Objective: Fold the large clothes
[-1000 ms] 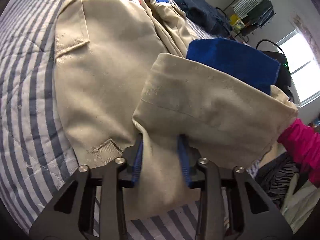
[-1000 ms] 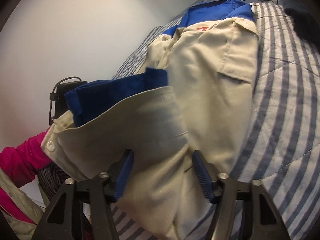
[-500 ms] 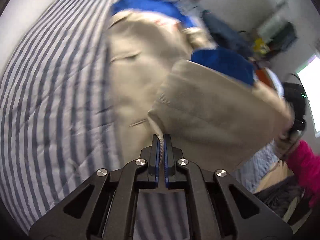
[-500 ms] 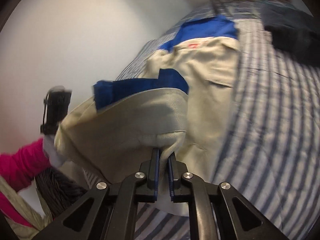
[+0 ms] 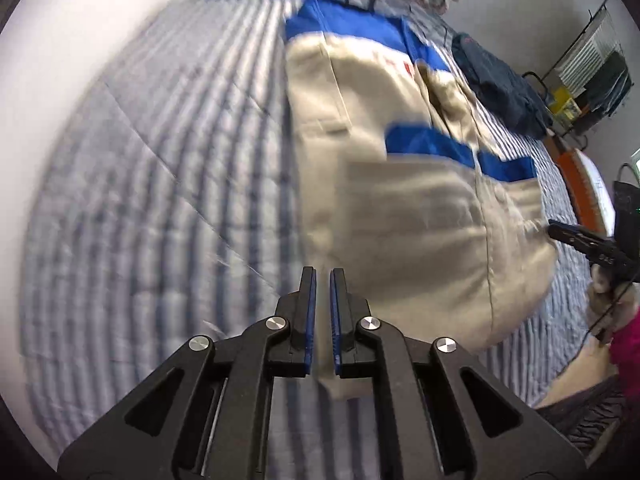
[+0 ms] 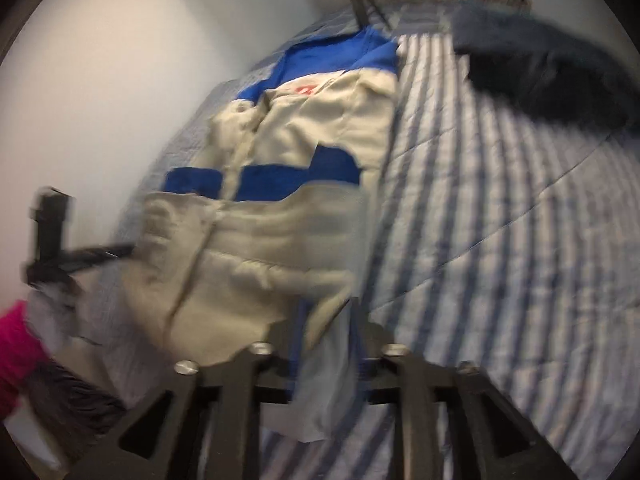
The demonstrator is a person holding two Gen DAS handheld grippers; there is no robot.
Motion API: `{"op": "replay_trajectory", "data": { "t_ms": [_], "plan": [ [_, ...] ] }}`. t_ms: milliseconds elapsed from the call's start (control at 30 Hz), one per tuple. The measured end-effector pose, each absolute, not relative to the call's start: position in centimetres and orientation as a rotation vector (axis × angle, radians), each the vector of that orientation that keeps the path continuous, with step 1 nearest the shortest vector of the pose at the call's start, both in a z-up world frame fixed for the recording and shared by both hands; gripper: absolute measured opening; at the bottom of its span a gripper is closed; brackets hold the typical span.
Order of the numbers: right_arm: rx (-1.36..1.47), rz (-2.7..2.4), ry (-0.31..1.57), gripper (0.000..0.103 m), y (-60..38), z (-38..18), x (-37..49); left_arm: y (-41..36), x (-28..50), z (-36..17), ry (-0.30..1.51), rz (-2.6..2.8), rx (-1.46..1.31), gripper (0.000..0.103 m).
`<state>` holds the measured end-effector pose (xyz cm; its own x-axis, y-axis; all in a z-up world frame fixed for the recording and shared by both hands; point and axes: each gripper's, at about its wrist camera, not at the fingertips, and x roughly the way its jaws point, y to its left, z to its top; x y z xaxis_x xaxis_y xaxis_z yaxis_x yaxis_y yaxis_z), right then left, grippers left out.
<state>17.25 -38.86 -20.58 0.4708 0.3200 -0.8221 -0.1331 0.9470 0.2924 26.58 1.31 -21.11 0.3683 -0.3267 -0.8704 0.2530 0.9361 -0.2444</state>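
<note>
The beige jacket (image 5: 420,208) hem is barely pinched by the left gripper (image 5: 323,276); the right gripper (image 6: 326,320) jaws are opening around it, so the fold could get dropped.

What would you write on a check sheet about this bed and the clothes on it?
Surface: striped quilt on a bed.
Job's things: beige and blue jacket, its lower part folded up over itself.
Clutter: dark garment beyond the jacket.
Grippers: left gripper shut on a corner of the jacket; right gripper opening, jacket cloth loose between its jaws.
Cables: thin black cord near a pink sleeve.
Surroundings: white wall, clothes rack.
</note>
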Motion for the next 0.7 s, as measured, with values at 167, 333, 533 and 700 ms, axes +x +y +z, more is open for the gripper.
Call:
{"op": "replay_trajectory", "data": {
  "t_ms": [167, 333, 533, 700],
  "plan": [
    [0.122, 0.298, 0.958, 0.034, -37.3, -18.6, 17.2, 0.5, 25.9, -18.5, 1.043, -0.430, -0.059, 0.004],
    [0.048, 0.339, 0.913, 0.034, -33.6, -18.5, 18.1, -3.7, 27.3, -19.4, 1.042, -0.490, -0.009, 0.004],
    [0.031, 0.349, 1.019, 0.034, -31.5, -21.3, 21.2, -7.0, 30.3, -22.8, 1.107, -0.431, 0.066, 0.004],
    [0.026, 0.373, 1.091, 0.031, -30.7, -24.0, 23.2, -7.0, 31.4, -25.1, 1.151, -0.442, 0.054, 0.007]
  ]
}}
